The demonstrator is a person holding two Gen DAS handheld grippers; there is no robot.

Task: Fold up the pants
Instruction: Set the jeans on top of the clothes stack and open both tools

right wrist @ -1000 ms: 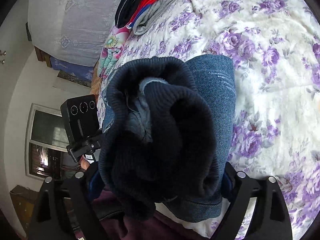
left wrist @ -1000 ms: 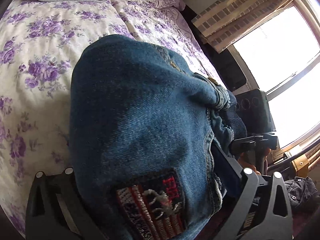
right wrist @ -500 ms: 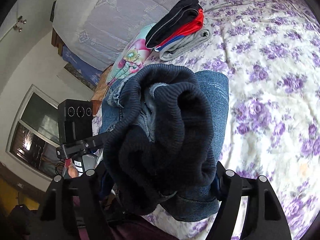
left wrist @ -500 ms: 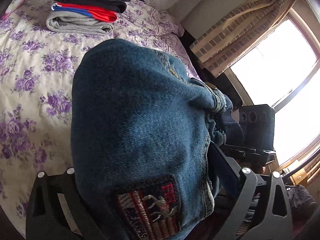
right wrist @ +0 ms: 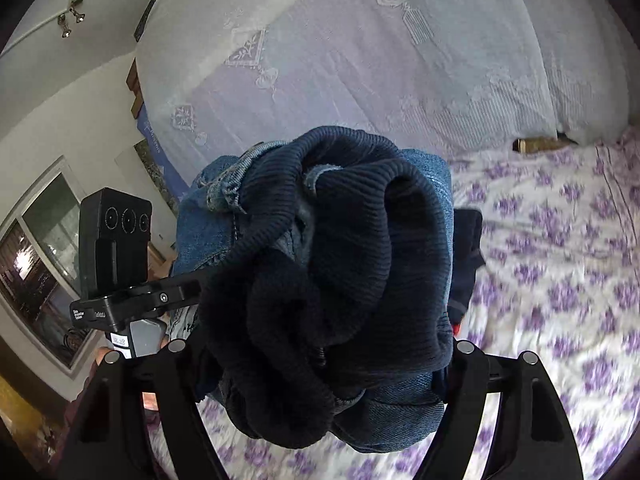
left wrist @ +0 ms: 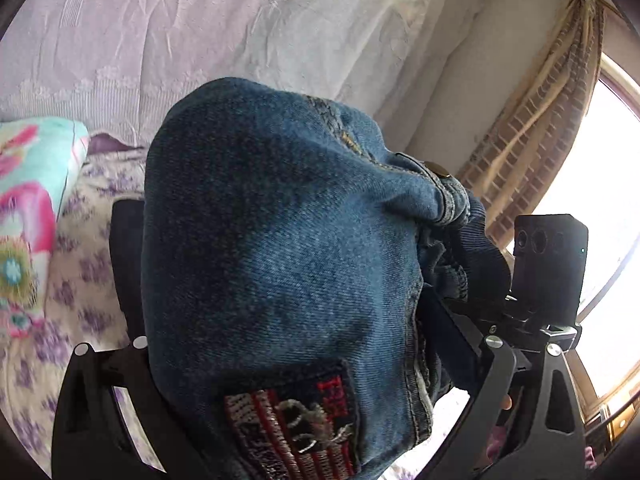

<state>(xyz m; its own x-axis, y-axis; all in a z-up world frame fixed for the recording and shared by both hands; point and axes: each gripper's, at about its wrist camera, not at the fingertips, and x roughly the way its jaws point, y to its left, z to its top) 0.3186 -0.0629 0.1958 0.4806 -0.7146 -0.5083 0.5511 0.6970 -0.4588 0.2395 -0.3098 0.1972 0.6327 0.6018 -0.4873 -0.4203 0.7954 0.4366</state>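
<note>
The folded blue jeans (left wrist: 280, 260) fill the left wrist view, with a flag patch (left wrist: 292, 420) near the camera. My left gripper (left wrist: 288, 344) is shut on this bundle, which bulges between its fingers. In the right wrist view the jeans (right wrist: 320, 280) show their dark ribbed waistband (right wrist: 344, 248) and denim edge. My right gripper (right wrist: 320, 348) is shut on them too. The bundle is held up above the bed. The fingertips are hidden by cloth.
The floral bedspread (right wrist: 560, 260) lies below. A white lace-covered headboard (right wrist: 360, 60) stands behind. A dark folded garment stack (left wrist: 124, 264) peeks out behind the jeans, also in the right wrist view (right wrist: 466, 256). A colourful pillow (left wrist: 28, 208) is at left. A window with curtain (left wrist: 560, 140) is at right.
Both grippers have lifted the jeans bundle and moved it toward the headboard and the clothes stack. The views now tilt up, so the headboard fills the background. The grip is unchanged.
</note>
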